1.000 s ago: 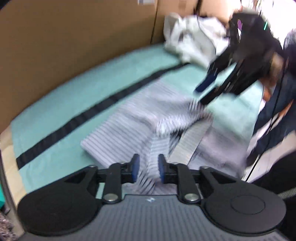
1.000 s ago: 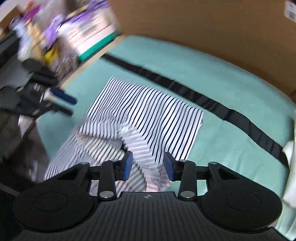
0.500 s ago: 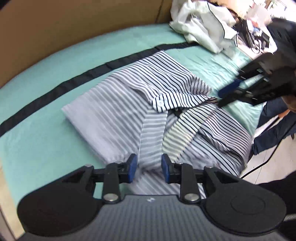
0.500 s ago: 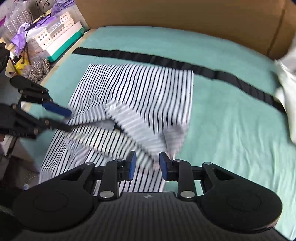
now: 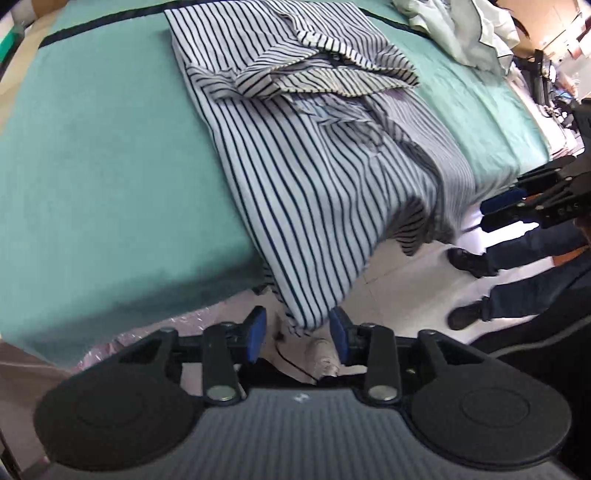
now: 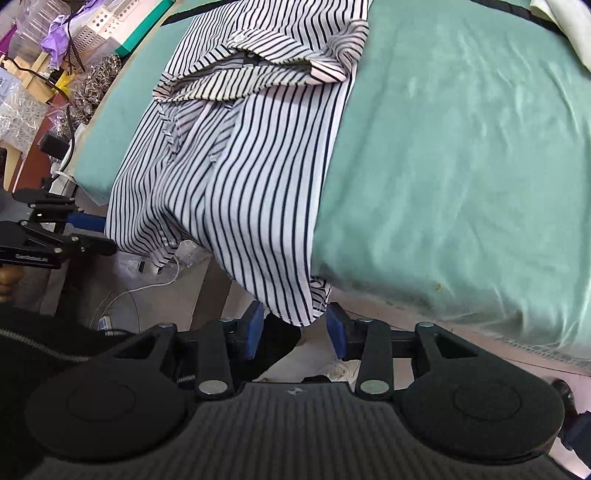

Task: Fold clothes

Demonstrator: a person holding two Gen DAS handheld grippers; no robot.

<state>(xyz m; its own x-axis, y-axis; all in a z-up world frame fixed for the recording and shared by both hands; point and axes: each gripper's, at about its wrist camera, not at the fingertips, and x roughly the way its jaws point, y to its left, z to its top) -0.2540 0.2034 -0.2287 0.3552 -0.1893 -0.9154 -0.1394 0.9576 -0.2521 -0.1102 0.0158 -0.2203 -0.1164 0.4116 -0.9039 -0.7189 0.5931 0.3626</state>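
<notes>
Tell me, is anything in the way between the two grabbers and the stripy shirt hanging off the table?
Nothing visible is in the way. The striped shirt hangs over the green table's edge, and a bottom corner dangles between each gripper's opening jaws: the left gripper and the right gripper. Only air lies between pads and cloth.

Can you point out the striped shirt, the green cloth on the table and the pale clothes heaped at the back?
striped shirt [image 5: 314,177], left wrist view, on its flat middle.
green cloth [image 6: 461,147], right wrist view, on a bare stretch.
pale clothes [image 5: 458,29], left wrist view, on the crumpled heap.
</notes>
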